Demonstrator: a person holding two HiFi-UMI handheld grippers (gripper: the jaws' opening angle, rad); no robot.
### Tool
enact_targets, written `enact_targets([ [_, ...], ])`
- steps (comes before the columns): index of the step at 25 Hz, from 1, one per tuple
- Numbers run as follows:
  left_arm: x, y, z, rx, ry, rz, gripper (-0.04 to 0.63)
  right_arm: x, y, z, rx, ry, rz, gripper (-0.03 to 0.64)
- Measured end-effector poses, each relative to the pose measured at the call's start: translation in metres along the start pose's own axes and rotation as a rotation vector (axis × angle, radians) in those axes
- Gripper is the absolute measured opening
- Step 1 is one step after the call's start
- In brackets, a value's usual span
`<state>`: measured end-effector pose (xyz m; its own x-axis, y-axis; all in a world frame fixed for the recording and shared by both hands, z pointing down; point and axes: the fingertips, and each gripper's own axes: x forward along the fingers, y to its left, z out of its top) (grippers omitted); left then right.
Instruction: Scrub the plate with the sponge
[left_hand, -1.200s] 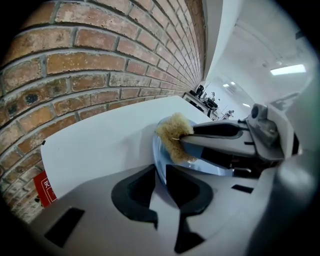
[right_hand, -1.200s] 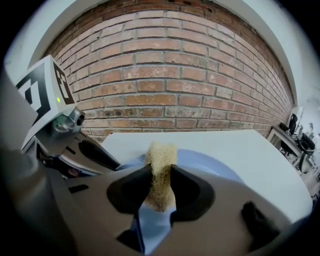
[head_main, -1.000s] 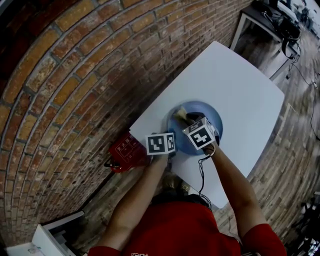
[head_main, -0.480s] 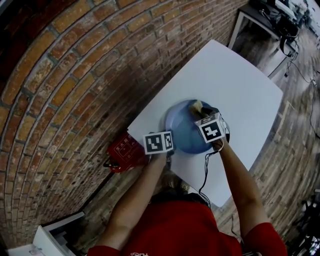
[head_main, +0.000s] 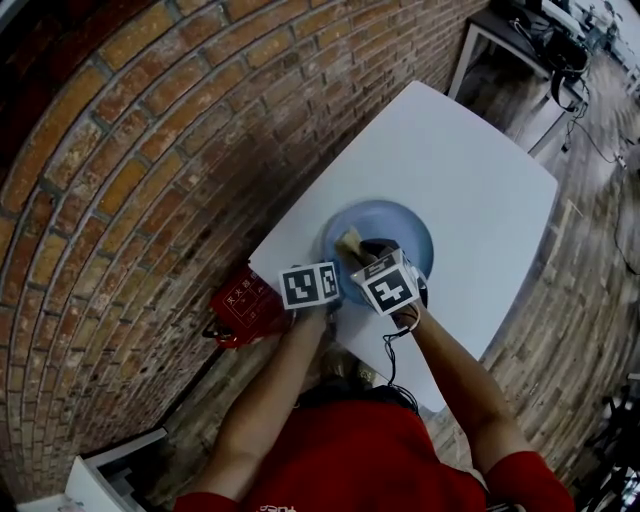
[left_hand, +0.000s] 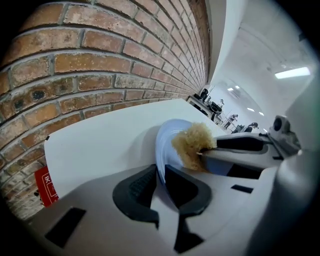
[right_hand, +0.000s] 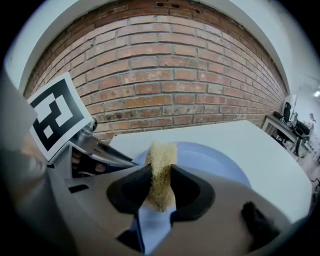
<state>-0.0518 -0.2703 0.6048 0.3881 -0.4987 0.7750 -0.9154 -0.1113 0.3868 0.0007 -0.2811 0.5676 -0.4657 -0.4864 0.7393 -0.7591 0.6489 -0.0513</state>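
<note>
A light blue plate (head_main: 395, 225) lies on the white table (head_main: 470, 170), near its left front edge. My left gripper (head_main: 330, 292) grips the plate's near rim. In the left gripper view the thin rim (left_hand: 167, 140) stands between the pads of the left gripper (left_hand: 161, 180), whose jaws are closing on it. My right gripper (head_main: 358, 250) is shut on a tan fibrous sponge (head_main: 350, 240) that rests on the plate's left part. In the right gripper view the sponge (right_hand: 161, 165) is squeezed between the jaws of the right gripper (right_hand: 161, 187), with the plate (right_hand: 220, 160) beneath.
A brick wall (head_main: 150, 150) runs close along the table's left side. A red box (head_main: 240, 305) sits on the floor by the table's near left corner. A desk with cables (head_main: 520, 40) stands at the far right.
The right gripper swept the sponge to the plate's far right side and has brought it back to the left part. The left gripper has kept its place at the rim.
</note>
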Motion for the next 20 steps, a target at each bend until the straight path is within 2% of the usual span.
enact_targets([
  [4, -0.001, 0.0, -0.001, -0.008, -0.002, 0.001, 0.06, 0.006, 0.011, -0.008, -0.015, 0.033, 0.026, 0.12],
  [9, 0.0, 0.0, 0.0, -0.008, -0.003, 0.005, 0.06, 0.009, -0.003, -0.016, -0.024, 0.056, 0.007, 0.12],
  [20, 0.0, 0.0, 0.0, -0.003, -0.005, 0.011, 0.06, -0.009, -0.097, -0.036, 0.054, 0.081, -0.154, 0.12],
])
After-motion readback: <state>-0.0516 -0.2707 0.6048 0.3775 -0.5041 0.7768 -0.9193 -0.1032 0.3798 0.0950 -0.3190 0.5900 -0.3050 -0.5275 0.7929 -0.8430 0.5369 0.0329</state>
